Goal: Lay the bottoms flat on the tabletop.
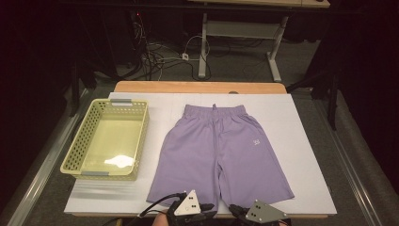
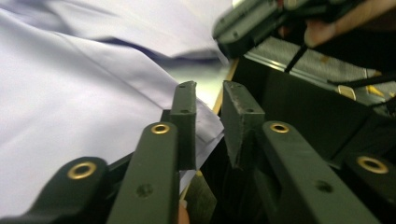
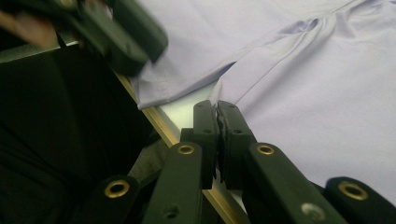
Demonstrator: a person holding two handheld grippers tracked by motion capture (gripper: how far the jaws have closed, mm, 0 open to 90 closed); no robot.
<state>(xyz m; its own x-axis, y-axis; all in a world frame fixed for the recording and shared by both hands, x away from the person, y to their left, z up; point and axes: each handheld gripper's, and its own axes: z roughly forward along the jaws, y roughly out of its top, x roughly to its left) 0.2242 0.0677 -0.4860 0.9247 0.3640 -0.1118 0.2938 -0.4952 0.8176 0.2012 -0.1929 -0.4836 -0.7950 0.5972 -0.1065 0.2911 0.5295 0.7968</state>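
Nearest the cam, at table's 6 o'clock edge: left gripper (image 1: 189,207), then right gripper (image 1: 259,213), both at the hem end of the purple shorts (image 1: 221,150).

L gripper: in its own view jaws stand a bit apart, a gap btwn the pads; the hem corner of the left leg (image 2: 205,128) lies by the inner pad, not pinched. So open, no grip.

R gripper (image 3: 218,108): jaws closed, pinching the hem corner of the right leg (image 3: 222,95) right at the inseam.

Shorts lie flat mid-table, waistband at 12 o'clock, legs to 6. Yellow basket (image 1: 75,155) at 9 o'clock, empty, well apart from the cloth.

Step, as I read it: taking hold of both hems to start a fold. Next calls for L to close on its corner, then both lift tog. and carry hems toward 12 o'clock, keeping cloth even.
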